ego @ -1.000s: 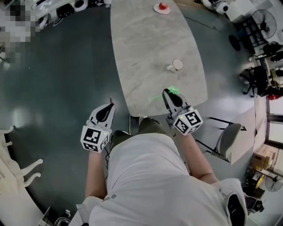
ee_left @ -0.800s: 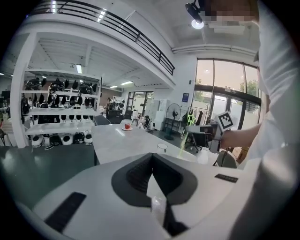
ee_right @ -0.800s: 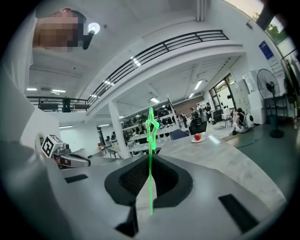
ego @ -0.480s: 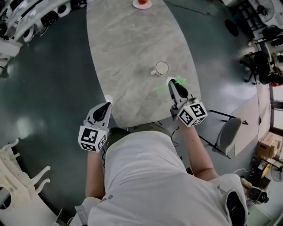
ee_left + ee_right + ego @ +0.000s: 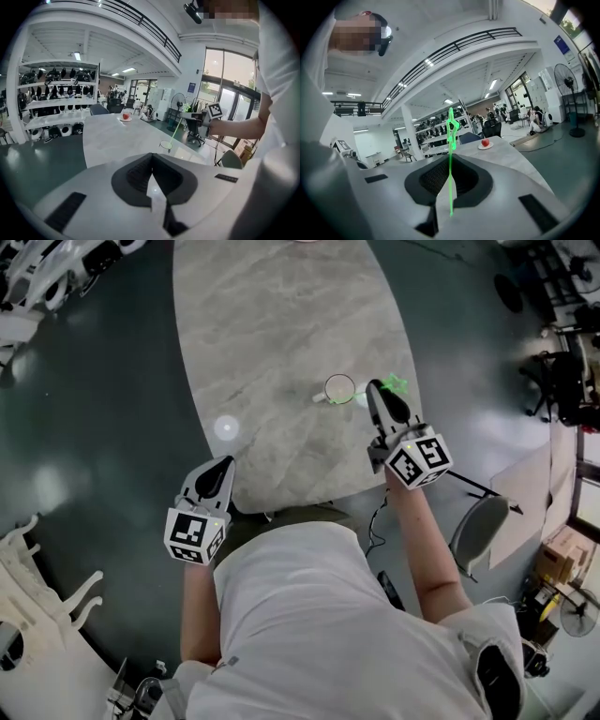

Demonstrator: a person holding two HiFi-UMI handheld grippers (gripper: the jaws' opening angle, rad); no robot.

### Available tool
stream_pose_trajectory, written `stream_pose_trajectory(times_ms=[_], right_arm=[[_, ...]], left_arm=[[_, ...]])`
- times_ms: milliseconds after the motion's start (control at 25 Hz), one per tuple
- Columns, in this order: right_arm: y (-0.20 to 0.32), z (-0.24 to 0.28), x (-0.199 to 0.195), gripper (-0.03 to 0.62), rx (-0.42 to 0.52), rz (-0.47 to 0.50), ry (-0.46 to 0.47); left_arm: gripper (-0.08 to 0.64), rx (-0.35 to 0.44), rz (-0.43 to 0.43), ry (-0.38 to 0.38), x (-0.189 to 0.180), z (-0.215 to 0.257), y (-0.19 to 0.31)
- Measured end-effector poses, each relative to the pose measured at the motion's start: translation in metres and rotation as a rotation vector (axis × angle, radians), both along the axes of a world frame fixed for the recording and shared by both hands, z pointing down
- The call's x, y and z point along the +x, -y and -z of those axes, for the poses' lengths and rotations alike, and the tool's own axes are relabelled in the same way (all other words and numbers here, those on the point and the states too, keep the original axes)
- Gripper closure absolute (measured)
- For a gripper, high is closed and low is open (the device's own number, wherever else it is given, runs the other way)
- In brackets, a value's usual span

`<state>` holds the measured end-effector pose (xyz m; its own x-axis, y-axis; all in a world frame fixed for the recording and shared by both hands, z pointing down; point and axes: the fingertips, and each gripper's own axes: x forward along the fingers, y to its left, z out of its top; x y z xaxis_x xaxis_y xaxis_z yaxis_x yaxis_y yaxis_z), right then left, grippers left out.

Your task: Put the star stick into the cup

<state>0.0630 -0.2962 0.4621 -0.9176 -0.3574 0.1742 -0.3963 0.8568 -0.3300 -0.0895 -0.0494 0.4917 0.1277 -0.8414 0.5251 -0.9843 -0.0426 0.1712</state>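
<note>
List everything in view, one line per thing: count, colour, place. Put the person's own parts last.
table: one, grey marble, ahead of the person.
cup: one, clear, on the table beside the right gripper's tip.
star stick: one, green, clamped between the right gripper's jaws, star end beyond them.
red thing on a small plate: one, at the table's far end.
chair: one, grey, on the floor at the person's right.
shelves: white, beyond the table.
left gripper: one, white, jaws together and empty, at the table's near edge.
right gripper: one, white, over the table by the cup.
person: one, white shirt, bare forearms.
</note>
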Motion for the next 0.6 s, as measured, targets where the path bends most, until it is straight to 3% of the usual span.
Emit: stream_pose_trajectory(times_ms=[400, 600], right_arm=[[0.029, -0.03, -0.014, 0.569, 0.025, -0.053, -0.088], [0.03, -0.059, -0.007, 0.569, -0.011, -0.105, -0.12]], left_arm=[[0.558, -0.033, -0.065, -0.049, 0.0, -0.022, 0.008], [0.558, -0.046, -0.093, -0.071, -0.003, -0.03, 0.011]])
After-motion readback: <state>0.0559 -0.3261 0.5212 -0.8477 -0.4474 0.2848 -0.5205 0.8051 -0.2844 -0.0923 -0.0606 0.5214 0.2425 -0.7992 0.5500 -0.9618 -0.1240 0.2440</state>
